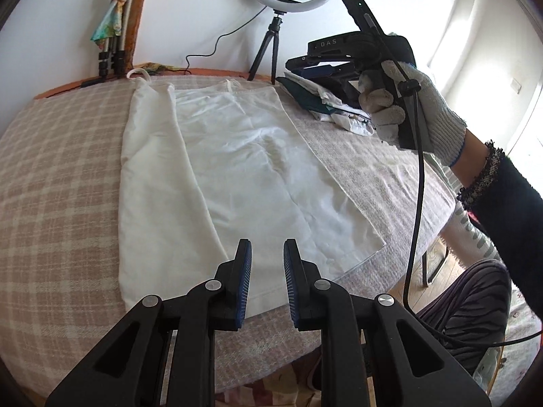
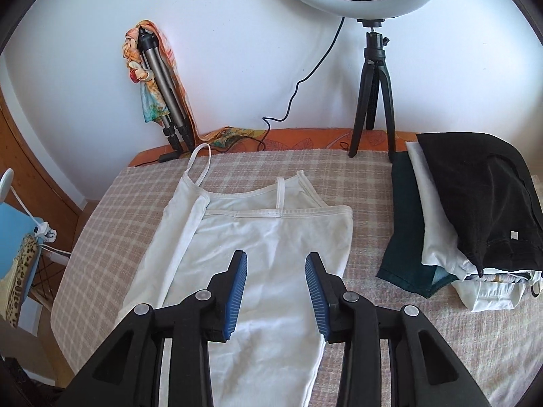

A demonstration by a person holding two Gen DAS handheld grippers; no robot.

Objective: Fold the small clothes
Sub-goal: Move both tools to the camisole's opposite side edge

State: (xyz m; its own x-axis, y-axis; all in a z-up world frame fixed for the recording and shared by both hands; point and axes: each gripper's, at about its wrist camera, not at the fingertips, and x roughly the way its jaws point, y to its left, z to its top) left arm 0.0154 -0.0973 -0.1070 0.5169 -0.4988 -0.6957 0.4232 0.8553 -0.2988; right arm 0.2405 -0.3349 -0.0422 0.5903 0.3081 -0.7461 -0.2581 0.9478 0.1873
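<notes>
A white strappy top [image 1: 237, 169] lies flat on the checked tablecloth [image 1: 61, 176], its straps toward the wall and its left side folded inward over the body. My left gripper [image 1: 268, 249] hovers above the top's near hem, open, with nothing between its blue pads. In the right wrist view the same top [image 2: 271, 237] lies below my right gripper [image 2: 276, 259], which is open and empty above the middle of the garment. A gloved hand [image 1: 420, 112] holds the right gripper's body at the upper right of the left wrist view; its fingertips are hidden there.
A pile of folded clothes [image 2: 475, 210], black on top, sits on the table's right side. A ring light on a black tripod [image 2: 373, 101] stands at the back edge, its cable trailing left. A folded tripod wrapped in a scarf [image 2: 159, 91] leans on the wall.
</notes>
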